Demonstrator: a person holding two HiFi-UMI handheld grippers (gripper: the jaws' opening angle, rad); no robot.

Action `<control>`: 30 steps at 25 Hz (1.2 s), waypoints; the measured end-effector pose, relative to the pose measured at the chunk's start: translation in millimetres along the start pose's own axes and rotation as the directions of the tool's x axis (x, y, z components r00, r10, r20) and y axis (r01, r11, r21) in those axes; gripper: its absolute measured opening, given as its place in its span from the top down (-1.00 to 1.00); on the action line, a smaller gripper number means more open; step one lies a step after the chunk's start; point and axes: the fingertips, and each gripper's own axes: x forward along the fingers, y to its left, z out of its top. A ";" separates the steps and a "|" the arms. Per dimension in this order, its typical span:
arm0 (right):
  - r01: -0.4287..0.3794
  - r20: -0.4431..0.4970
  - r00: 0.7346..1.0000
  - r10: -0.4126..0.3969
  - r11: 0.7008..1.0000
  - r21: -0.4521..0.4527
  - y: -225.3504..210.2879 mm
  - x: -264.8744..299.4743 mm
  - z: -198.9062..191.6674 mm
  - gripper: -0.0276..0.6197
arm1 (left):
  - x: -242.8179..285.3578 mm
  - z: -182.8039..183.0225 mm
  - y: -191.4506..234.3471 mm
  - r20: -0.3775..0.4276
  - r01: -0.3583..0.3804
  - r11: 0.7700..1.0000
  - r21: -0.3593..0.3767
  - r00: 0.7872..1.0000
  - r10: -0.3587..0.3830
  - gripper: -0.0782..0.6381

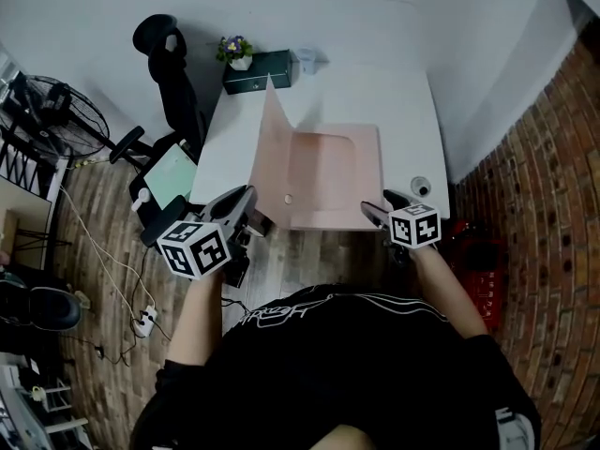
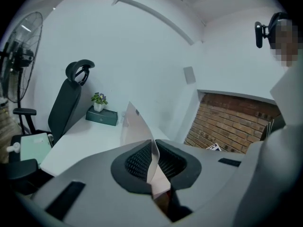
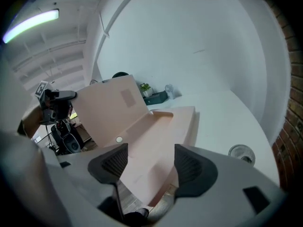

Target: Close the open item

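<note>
on the white rectangular table (image 1: 394, 111), close to its near edge, we see the pale pink flat cardboard box (image 1: 333, 172) lying open. its shallow base (image 1: 328, 162) rests flat on the tabletop, and its thin pink lid (image 1: 270, 153) stands up steeply from the base's left side. a small white round dot (image 1: 288, 198) shows on the pink surface near the box's near left corner.

our left gripper (image 1: 255, 217) is clenched on the lid: in the left gripper view the thin sheet runs edge-on between the two ribbed black pads (image 2: 139, 162), which press on it from both sides. our right gripper (image 1: 382, 204) hangs over the near right part of the base with its jaws spread wide. in the right gripper view the pink base shows in the gap between them, and the pads press on nothing.

just right of the box, near the table's near right corner, sits a small round silvery disc (image 1: 420, 187). at the far end of the table stands a dark green oblong box (image 1: 262, 70) with a small potted plant with purple flowers (image 1: 236, 52) on it. left of the table are a black office chair (image 1: 173, 73) and a black standing fan (image 1: 52, 111) on the wood-pattern floor (image 1: 103, 279). a red brick wall (image 1: 544, 204) runs along the right.
</note>
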 end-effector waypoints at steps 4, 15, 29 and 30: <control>-0.033 0.021 0.999 0.034 0.999 -0.034 3.2 -24.2 5.0 0.01 | 14.4 -4.2 -26.0 -0.016 0.004 0.999 0.034 1.000 -0.004 0.64; -0.025 0.087 0.996 0.031 0.998 -0.066 -21.4 -81.1 -1.2 0.24 | 61.0 -25.5 -86.1 -0.060 0.039 0.995 0.087 0.998 -0.034 0.64; -0.028 0.233 0.971 0.060 0.990 -0.136 -38.8 -147.2 11.7 0.90 | 123.1 -77.6 -138.0 -0.180 0.071 0.977 0.203 0.983 -0.033 0.64; -0.026 0.231 0.971 0.056 0.991 -0.131 -42.6 -150.6 8.4 0.90 | 128.4 -83.9 -140.7 -0.190 0.073 0.975 0.209 0.981 -0.033 0.64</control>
